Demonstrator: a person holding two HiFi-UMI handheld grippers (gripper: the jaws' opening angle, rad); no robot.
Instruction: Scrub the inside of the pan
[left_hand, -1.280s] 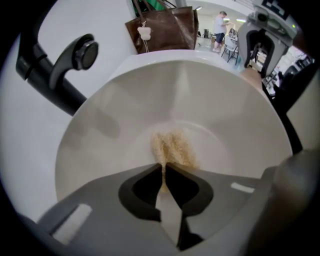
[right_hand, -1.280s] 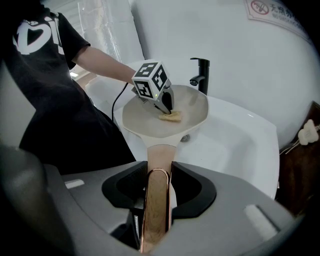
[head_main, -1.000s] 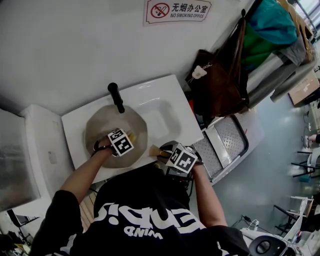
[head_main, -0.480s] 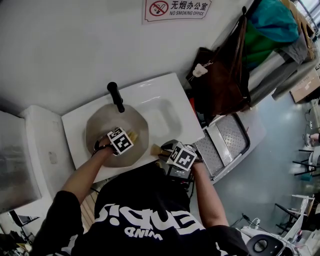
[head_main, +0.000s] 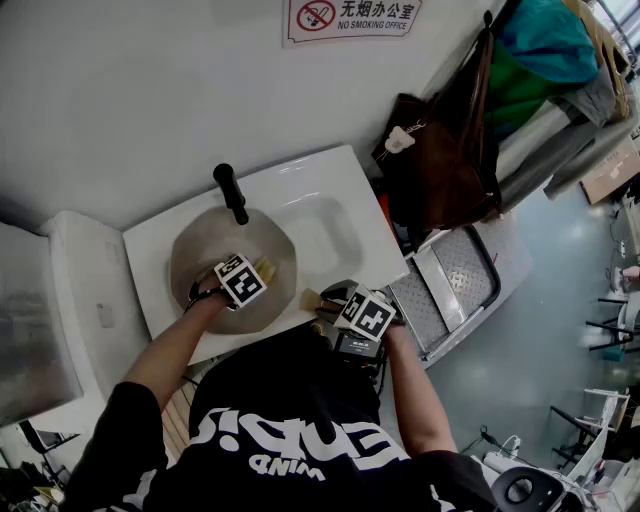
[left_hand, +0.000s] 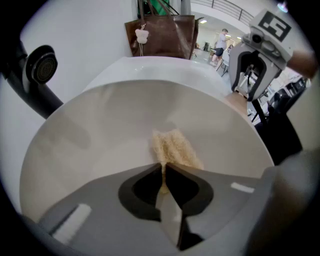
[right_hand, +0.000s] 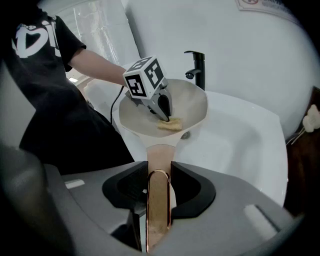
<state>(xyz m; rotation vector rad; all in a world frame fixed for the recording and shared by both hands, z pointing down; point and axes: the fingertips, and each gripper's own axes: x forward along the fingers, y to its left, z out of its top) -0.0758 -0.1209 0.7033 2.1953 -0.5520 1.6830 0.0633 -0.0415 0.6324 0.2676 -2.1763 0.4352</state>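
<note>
Pan (head_main: 205, 250) of pale grey metal, round and shallow, rests in the white ceramic sink (head_main: 335, 215), directly ahead of the right gripper (head_main: 335, 303) and beneath the left gripper (head_main: 255, 272).

Hidden areas: in the head view the left gripper's marker cube and the person's forearm (head_main: 170, 345) cover the pan's near rim. The black-shirted torso (head_main: 290, 420) covers the sink's front edge. In the left gripper view, the rear of the yellow fibrous scrubbing sponge (left_hand: 175, 147) is lost between the jaws. The near end of the copper-toned flat handle (right_hand: 159, 155) disappears under the right gripper's body.

Grip state: the left gripper's jaws are clamped on the sponge, which lies flat against the pan's inner floor. The right gripper's jaws are clamped on the handle.

Clearance: bare pan floor lies to the left of and beyond the left gripper. The black matte faucet (head_main: 232, 193) stands over the far rim. The open basin lies beyond the right gripper, to its right.

Change: against the earlier head views, pan, sponge and both grippers sit almost unchanged.
</note>
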